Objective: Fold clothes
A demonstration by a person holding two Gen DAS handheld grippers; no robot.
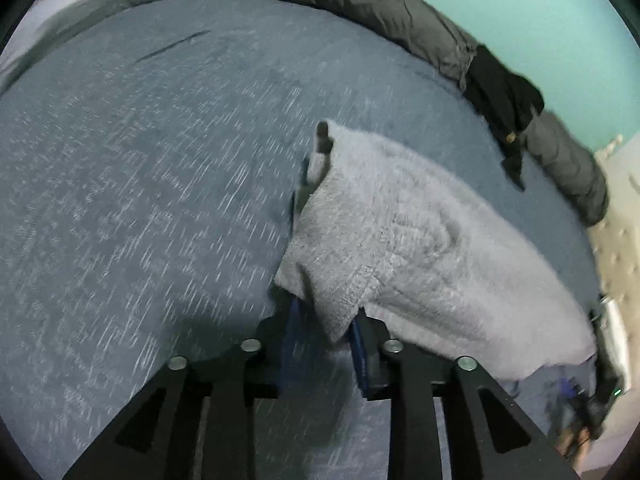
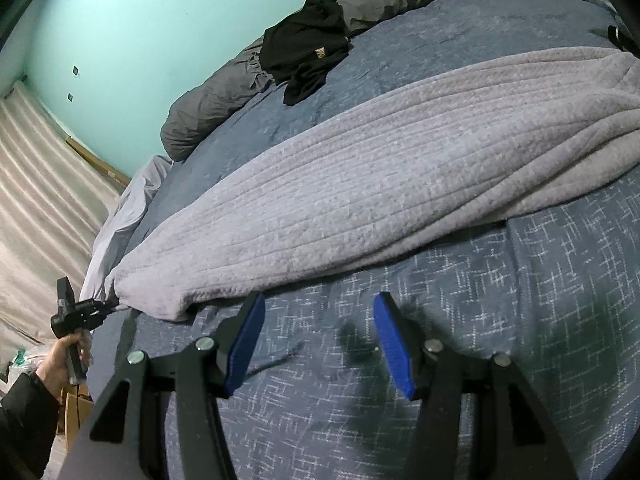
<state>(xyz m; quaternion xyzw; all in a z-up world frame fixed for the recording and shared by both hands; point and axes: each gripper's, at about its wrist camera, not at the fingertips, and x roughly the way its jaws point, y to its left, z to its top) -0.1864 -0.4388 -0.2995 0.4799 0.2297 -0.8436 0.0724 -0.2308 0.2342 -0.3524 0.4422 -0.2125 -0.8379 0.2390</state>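
Note:
A light grey ribbed fleece garment [image 1: 420, 240] lies stretched across the blue patterned bedspread [image 1: 140, 180]. In the left wrist view one corner of it sits between the blue pads of my left gripper [image 1: 324, 314], which is shut on it; the picture is motion-blurred. The right wrist view shows the same garment [image 2: 380, 168] running from upper right to lower left, its far end drawn to a point at the left gripper [image 2: 106, 306], held by a hand [image 2: 60, 364]. My right gripper [image 2: 320, 300] hovers open over the bedspread [image 2: 400, 400], just short of the garment's near edge, with nothing between its pads.
A black garment [image 2: 308, 48] lies crumpled at the bed's far side against a rolled dark grey duvet [image 2: 212, 104] along the teal wall. A pale sheet [image 2: 132, 200] hangs off the bed's corner. A cardboard box [image 2: 76, 412] stands on the floor below the hand.

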